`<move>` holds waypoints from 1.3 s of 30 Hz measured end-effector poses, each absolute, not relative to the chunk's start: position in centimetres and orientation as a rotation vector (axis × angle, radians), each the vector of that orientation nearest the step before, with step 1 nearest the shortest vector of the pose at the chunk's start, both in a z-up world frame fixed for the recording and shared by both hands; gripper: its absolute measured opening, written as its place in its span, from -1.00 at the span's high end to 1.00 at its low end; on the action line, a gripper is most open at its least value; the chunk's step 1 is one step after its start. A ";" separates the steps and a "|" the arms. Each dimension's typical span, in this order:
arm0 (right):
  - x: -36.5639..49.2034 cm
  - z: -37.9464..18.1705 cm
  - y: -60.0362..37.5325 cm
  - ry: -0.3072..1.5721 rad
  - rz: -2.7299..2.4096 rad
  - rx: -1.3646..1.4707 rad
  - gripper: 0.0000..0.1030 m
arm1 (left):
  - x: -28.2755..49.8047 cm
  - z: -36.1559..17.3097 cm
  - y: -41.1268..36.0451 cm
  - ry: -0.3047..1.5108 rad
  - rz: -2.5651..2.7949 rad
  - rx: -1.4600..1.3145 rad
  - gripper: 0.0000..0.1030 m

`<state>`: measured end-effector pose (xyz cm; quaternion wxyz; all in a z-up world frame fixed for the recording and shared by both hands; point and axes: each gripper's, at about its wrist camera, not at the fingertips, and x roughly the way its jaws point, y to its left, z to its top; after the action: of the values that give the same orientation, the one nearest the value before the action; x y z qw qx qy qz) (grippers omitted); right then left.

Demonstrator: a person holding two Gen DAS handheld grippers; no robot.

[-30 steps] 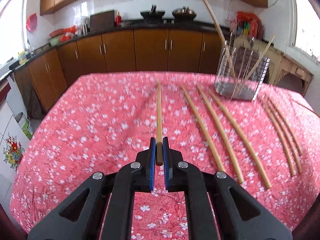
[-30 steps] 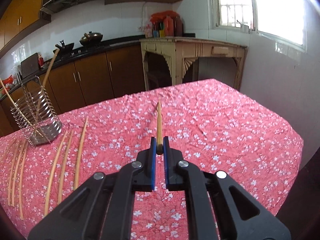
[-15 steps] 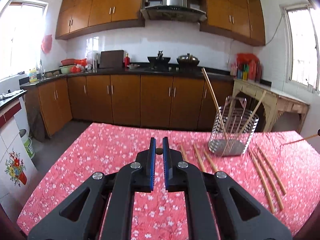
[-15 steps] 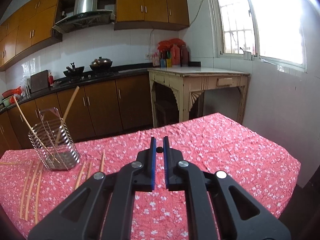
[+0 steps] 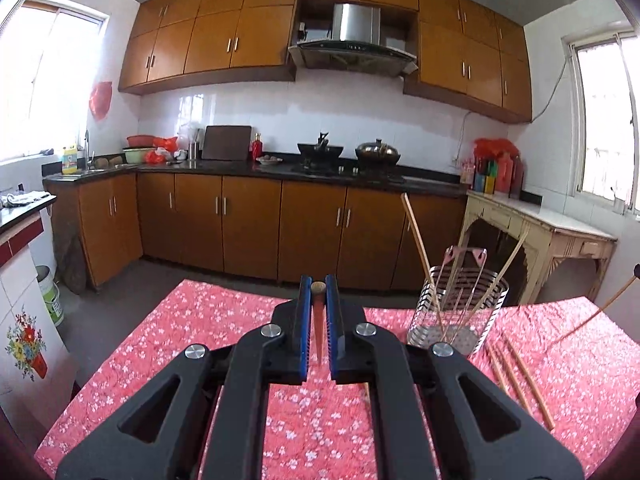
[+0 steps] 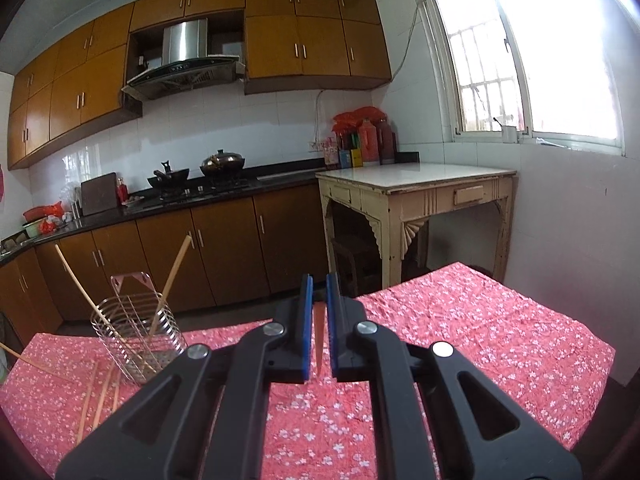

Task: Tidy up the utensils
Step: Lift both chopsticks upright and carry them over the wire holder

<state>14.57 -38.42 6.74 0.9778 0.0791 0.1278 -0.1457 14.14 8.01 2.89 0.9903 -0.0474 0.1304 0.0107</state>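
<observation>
A: Jaw state?
B: My left gripper (image 5: 319,294) pinches a chopstick (image 5: 318,287) end-on; my right gripper (image 6: 319,294) pinches another chopstick (image 6: 319,336). Both are above the floral tablecloth (image 5: 192,344).
A: Holder?
B: The wire utensil holder (image 5: 460,312) stands upright on it, loose chopsticks (image 5: 516,376) beside.

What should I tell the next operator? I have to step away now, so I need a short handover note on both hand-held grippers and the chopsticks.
Left hand-held gripper: shut on a chopstick, held above the table.
Right hand-held gripper: shut on a second chopstick, also held in the air.
Wire holder: upright on the red flowered tablecloth, to the left gripper's right and the right gripper's left.
Done: two chopsticks already lean inside the holder.
Left: drop in the two held ones, then collect the loose chopsticks lying on the cloth beside the holder; their full count is not clear here.
</observation>
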 end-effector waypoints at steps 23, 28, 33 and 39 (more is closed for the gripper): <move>14.0 12.5 -34.8 0.188 -0.048 0.223 0.85 | 14.0 6.3 6.3 0.193 -0.048 -0.090 0.87; 14.6 15.5 -33.3 0.126 0.013 0.246 0.85 | 14.5 9.1 5.7 0.159 -0.081 -0.108 0.87; 15.7 19.0 -31.5 0.045 0.055 0.255 0.85 | 15.8 12.8 4.7 0.112 -0.126 -0.153 0.87; 18.5 21.3 -29.3 -0.018 0.074 0.243 0.85 | 17.9 16.3 1.9 0.035 -0.150 -0.171 0.87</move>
<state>18.52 -29.31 21.28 0.9919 0.1209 -0.0088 0.0370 17.86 1.88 16.29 0.9934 -0.0853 0.0173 -0.0750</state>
